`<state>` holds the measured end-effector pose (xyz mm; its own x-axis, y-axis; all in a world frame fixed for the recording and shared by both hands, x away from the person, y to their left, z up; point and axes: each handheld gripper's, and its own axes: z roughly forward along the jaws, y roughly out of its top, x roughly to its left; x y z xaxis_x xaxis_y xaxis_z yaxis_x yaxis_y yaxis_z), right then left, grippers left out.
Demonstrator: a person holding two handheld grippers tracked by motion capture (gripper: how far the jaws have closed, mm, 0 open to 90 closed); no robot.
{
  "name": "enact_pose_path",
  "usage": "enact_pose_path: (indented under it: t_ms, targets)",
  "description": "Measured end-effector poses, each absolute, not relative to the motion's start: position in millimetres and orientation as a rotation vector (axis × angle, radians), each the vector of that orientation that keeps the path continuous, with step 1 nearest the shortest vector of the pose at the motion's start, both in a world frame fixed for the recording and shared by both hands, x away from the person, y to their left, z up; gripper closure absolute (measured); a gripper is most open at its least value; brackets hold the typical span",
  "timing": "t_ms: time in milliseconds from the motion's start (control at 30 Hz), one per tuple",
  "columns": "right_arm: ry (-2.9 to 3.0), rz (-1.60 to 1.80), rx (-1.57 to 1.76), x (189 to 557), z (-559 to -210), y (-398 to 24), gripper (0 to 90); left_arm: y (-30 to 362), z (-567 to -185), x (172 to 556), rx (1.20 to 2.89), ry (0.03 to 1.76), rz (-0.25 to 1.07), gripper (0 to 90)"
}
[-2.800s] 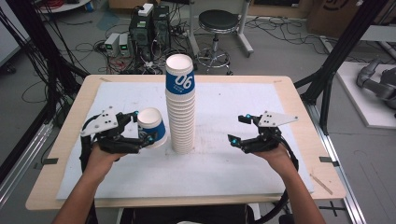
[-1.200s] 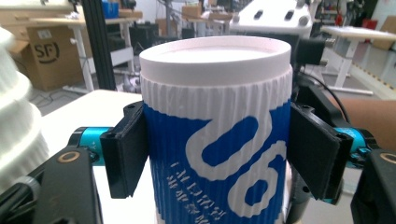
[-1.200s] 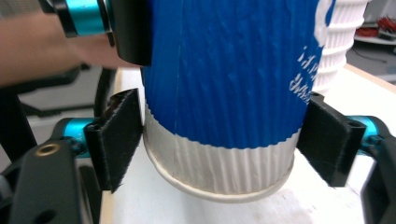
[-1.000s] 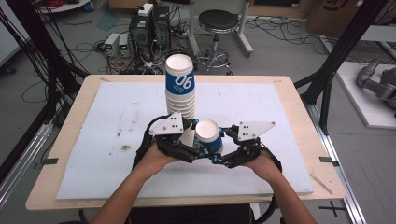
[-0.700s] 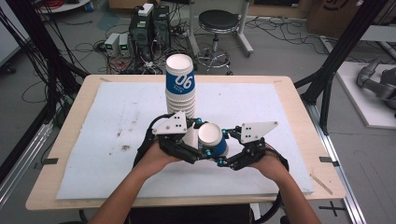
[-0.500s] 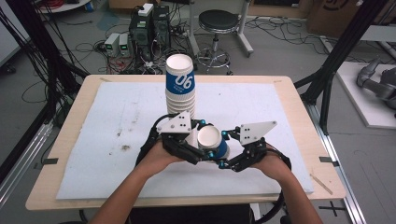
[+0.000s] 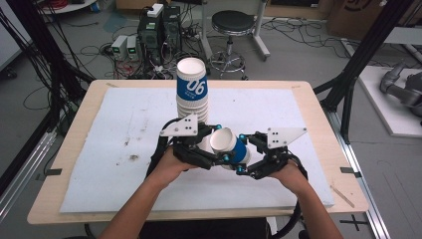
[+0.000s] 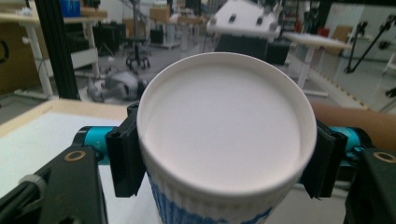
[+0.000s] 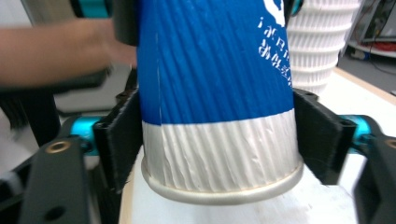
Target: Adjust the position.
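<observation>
A blue-and-white ribbed paper cup (image 7: 234, 147) is held tilted above the white mat (image 7: 124, 129), in front of the tall stack of cups (image 7: 191, 94). Its white mouth (image 8: 224, 140) faces my left gripper (image 7: 220, 143), whose jaws have just been closing and now press on both sides of the rim. My right gripper (image 7: 241, 153) comes in from the right. In the right gripper view its pads (image 9: 123, 140) clamp the cup's white lower band (image 9: 219, 154). The stack (image 9: 322, 42) rises just behind.
The wooden table edge (image 7: 199, 219) frames the mat. Black frame posts (image 7: 358, 64) stand at the right and left. Beyond the far edge, a stool (image 7: 234, 25) and computer boxes (image 7: 159, 25) sit on the floor.
The left gripper brought the cup from left of the stack to the front centre, where the right gripper met it. Over the last second the left jaws narrowed onto the rim; hands hardly moved.
</observation>
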<state>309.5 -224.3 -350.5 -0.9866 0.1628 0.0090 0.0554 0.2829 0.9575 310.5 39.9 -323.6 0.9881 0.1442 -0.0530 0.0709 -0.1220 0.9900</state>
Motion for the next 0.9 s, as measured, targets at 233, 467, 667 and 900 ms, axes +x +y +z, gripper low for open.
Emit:
enact_pose_path:
  t_ms: [233, 467, 667, 900]
  targets:
    - [2.535, 1.548, 0.131, 307.4, -343.4, -228.6, 26.4, 34.6, -320.9, 308.7, 1.826, 0.159, 0.098, 20.0]
    - [2.608, 1.455, 0.08, 306.4, -343.8, -230.6, 27.5, 29.0, -326.7, 313.7, 1.881, 0.104, 0.029, 29.8]
    - [2.52, 1.732, 0.247, 311.6, -345.8, -238.9, 17.0, 35.2, -328.8, 317.6, 1.755, 0.142, -0.008, 30.2]
    - [2.501, 1.747, 0.191, 311.7, -349.5, -235.9, 22.7, 37.8, -327.9, 318.3, 1.724, 0.147, -0.024, 29.9]
